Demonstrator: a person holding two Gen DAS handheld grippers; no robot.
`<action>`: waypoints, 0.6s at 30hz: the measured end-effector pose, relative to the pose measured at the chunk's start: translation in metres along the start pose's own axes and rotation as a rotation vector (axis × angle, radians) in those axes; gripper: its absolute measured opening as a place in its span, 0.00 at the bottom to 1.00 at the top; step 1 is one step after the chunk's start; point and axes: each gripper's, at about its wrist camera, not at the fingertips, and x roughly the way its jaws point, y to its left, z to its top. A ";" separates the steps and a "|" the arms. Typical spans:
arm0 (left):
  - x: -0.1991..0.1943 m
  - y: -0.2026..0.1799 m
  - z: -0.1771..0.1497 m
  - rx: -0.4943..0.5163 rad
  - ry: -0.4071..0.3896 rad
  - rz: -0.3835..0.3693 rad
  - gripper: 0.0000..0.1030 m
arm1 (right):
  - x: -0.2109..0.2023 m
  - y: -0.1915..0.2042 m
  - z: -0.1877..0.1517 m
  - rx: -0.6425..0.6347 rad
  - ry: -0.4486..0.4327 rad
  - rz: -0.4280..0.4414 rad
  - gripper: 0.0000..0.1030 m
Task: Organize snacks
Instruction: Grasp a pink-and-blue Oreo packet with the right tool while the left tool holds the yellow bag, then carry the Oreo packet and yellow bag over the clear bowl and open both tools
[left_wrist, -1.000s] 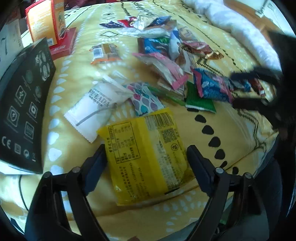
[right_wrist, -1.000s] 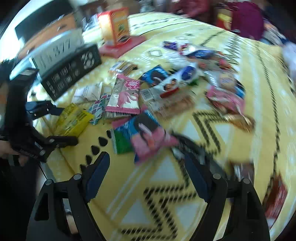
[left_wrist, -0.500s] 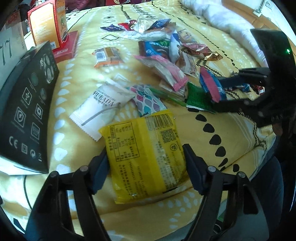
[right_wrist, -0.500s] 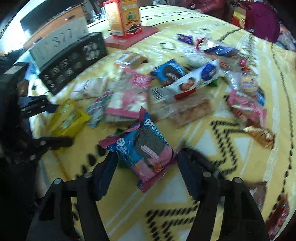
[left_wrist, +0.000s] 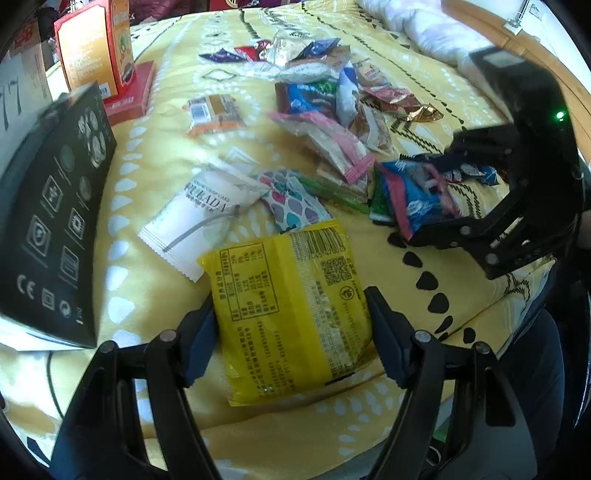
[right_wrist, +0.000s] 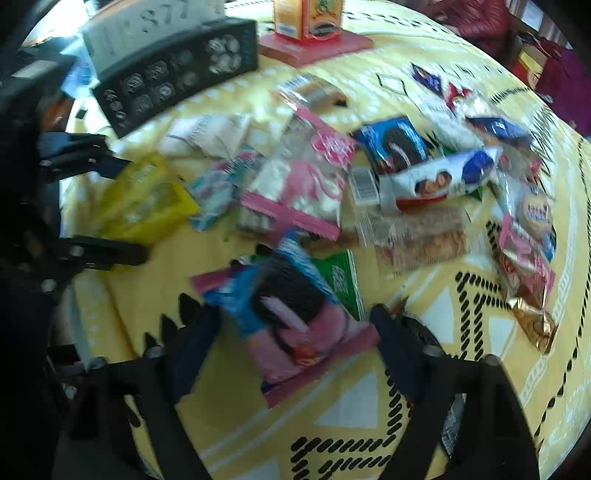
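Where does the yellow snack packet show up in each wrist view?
Left wrist: yellow snack packet bottom centre, between the left gripper fingers.
Right wrist: yellow snack packet middle left, blurred, between the same gripper's fingers.
Shared landmark: black box.

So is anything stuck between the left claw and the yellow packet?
No. The yellow packet already sits between the left claw's two fingers, both touching its sides, with nothing visible in between.
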 end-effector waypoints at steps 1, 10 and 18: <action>-0.003 -0.001 0.001 0.003 -0.010 0.004 0.72 | -0.002 -0.001 -0.003 0.031 -0.018 -0.001 0.68; -0.070 -0.023 0.037 0.098 -0.203 0.064 0.72 | -0.079 -0.004 -0.039 0.400 -0.319 -0.037 0.66; -0.135 0.001 0.070 0.092 -0.373 0.167 0.72 | -0.146 -0.008 -0.030 0.551 -0.495 -0.124 0.66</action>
